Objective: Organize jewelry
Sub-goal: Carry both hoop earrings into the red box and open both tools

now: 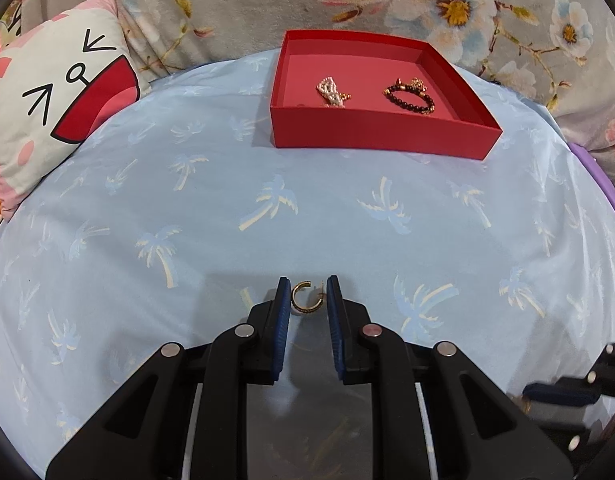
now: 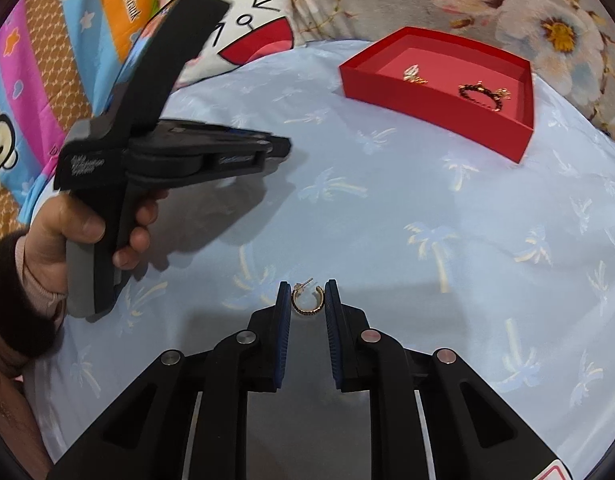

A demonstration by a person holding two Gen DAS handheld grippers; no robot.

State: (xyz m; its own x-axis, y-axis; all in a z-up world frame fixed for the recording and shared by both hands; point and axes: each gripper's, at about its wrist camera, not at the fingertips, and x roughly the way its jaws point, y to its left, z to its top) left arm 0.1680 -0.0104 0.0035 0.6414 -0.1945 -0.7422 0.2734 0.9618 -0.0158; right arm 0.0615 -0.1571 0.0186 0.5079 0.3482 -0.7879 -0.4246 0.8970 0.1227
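Both sets of jaws sit part-open, each bracketing its own gold hoop earring (image 1: 306,297) (image 2: 307,299) flat on the bed (image 1: 347,220), gripping nothing yet. Close gently across each hoop's width; their gaps point away, toward the red box (image 1: 381,134) well beyond.

A red cardboard tray (image 1: 383,136) sits on the pale blue palm-print bedsheet (image 1: 187,208) ahead of me. In it, the pearl bracelet (image 1: 330,91) lies left of the dark beaded bracelet (image 1: 409,98). A cartoon-face pillow (image 1: 55,96) lies left of the tray.
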